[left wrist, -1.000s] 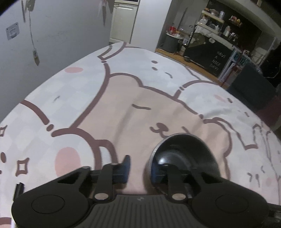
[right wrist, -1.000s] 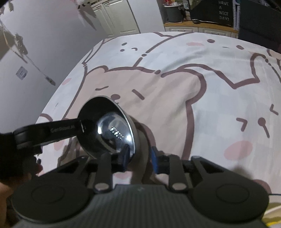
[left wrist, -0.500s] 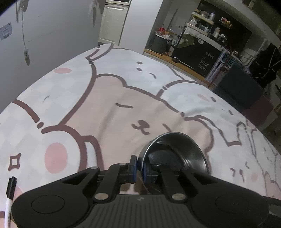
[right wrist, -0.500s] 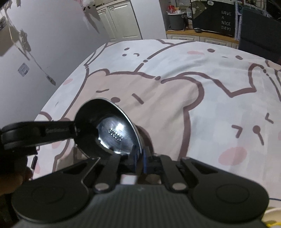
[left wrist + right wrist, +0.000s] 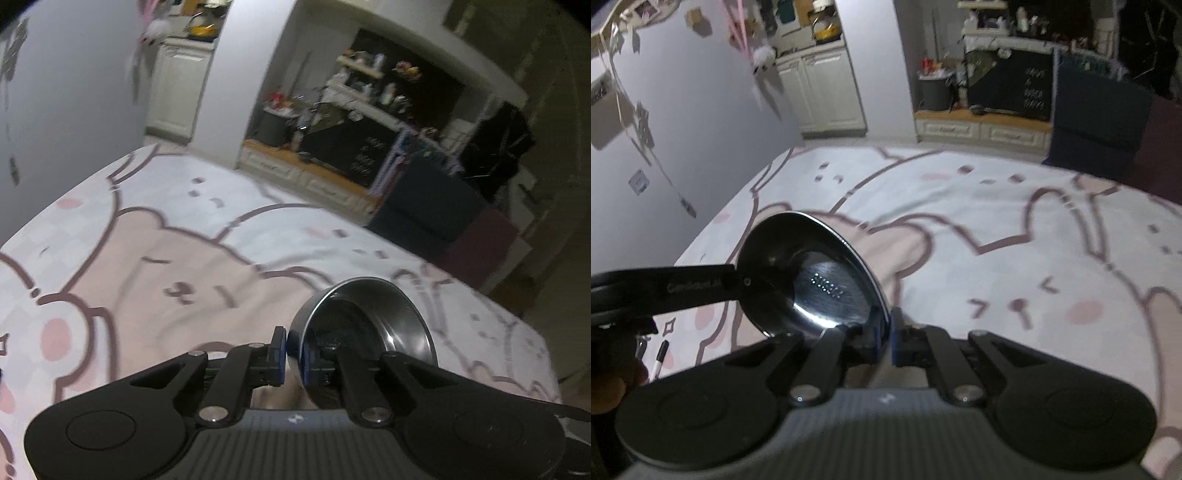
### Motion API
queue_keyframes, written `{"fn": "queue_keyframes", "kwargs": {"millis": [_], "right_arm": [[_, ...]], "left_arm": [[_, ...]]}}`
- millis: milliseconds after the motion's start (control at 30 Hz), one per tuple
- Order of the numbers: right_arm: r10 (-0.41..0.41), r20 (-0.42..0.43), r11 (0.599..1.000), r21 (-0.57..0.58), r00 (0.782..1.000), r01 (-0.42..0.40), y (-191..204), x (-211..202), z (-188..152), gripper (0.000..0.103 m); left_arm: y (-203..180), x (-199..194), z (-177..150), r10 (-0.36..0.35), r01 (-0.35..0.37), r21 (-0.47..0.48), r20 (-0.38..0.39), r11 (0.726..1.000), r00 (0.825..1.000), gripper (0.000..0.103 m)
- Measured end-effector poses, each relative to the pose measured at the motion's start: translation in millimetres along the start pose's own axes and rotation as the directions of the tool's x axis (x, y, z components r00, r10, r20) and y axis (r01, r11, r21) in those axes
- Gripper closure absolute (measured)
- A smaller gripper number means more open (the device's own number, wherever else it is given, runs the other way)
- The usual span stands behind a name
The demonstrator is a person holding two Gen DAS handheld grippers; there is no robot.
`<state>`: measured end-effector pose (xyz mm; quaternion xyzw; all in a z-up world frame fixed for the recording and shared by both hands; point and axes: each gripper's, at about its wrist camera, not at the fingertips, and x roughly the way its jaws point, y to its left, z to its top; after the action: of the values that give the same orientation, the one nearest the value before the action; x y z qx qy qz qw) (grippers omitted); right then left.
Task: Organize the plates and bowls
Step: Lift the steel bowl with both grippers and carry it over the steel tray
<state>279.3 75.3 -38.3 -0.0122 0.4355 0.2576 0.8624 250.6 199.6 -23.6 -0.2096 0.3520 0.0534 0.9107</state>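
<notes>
Each camera sits just behind its own fingers, looking forward and steeply down over the bedspread (image 5: 155, 266) toward the far kitchen shelving (image 5: 369, 92). Left view faces right of centre. Right view faces more squarely at the cabinet (image 5: 827, 88). Both are close on the bowl (image 5: 812, 280), shared between them along with the bedspread, wall (image 5: 683, 122) and chalkboard (image 5: 1012, 85).

Bed (image 5: 960, 206): covered by a white sheet (image 5: 207, 192) printed with large pink cartoon bears outlined in brown. Lying on it, near left edge: one black-capped marker pen (image 5: 659, 360). Bowl not resting on it.
</notes>
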Motion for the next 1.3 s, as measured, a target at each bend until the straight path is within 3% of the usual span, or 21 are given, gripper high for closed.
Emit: {"fn": "queue_keyframes", "kwargs": {"millis": [333,667,967,1300], "right_arm": [[-0.057,0.101,0.996,0.081,0.993,0.049,-70.7,-105.9,-23.5,0.098],[-0.124,0.144,0.982,0.16,0.982,0.1,-140.8,-179.8,-69.5,0.099],[-0.197,0.109,0.957,0.237,0.974,0.167,-198.1,-214.5,-118.2,0.099],[-0.27,0.016,0.916,0.312,0.963,0.252,-249.2,-225.5,-158.4,0.099]], "left_arm": [[-83.8,-42.5,-26.8,-0.153,0.151,0.068,0.019,0.986,0.988,0.09],[-156.9,-56.0,-70.9,-0.263,0.266,0.175,-0.041,0.948,0.964,0.088],[-221.7,-32.9,-114.5,-0.312,0.342,0.279,-0.149,0.897,0.938,0.088],[-264.0,2.7,-145.8,-0.287,0.364,0.346,-0.254,0.865,0.924,0.091]]}}
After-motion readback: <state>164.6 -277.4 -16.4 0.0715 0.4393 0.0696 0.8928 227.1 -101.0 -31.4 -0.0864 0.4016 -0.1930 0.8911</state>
